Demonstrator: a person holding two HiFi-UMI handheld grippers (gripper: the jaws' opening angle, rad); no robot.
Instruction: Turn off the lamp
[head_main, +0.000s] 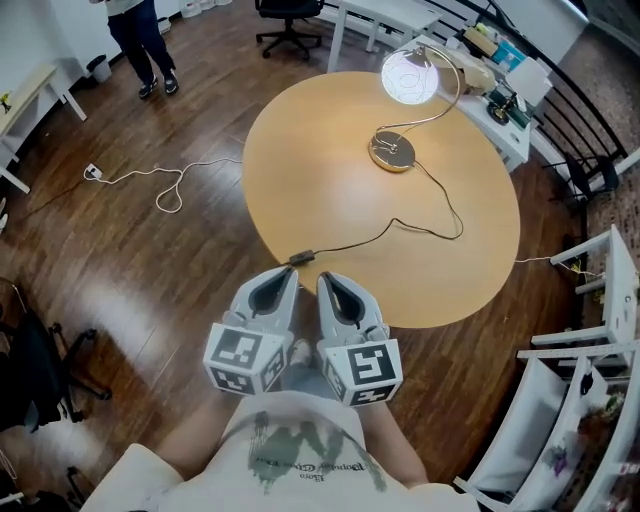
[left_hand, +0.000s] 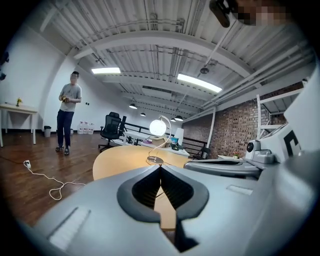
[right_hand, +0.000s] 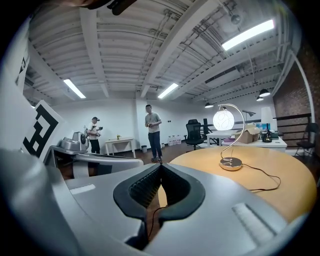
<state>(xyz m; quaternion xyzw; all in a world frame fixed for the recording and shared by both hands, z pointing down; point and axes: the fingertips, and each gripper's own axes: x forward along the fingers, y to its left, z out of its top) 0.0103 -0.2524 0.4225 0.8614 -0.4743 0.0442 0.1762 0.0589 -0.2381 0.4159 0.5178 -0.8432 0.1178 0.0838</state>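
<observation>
The lamp's round globe (head_main: 410, 77) glows white over its shiny round base (head_main: 391, 152) at the far side of the round wooden table (head_main: 330, 170). Its black cord (head_main: 440, 225) loops back across the table to an inline switch (head_main: 303, 258) near the front edge. My left gripper (head_main: 288, 274) and right gripper (head_main: 326, 281) hang side by side just short of that edge, both shut and empty. In the left gripper view the lit globe (left_hand: 157, 127) shows beyond the shut left gripper (left_hand: 160, 167). In the right gripper view the globe (right_hand: 223, 120) and base (right_hand: 231, 163) stand to the right of the right gripper (right_hand: 160, 166).
A person (head_main: 140, 40) stands on the wood floor at the far left, near an office chair (head_main: 289, 22). A white cable (head_main: 160, 185) lies on the floor left of the table. A cluttered white desk (head_main: 505, 85) is behind the lamp; white racks (head_main: 590, 350) stand at right.
</observation>
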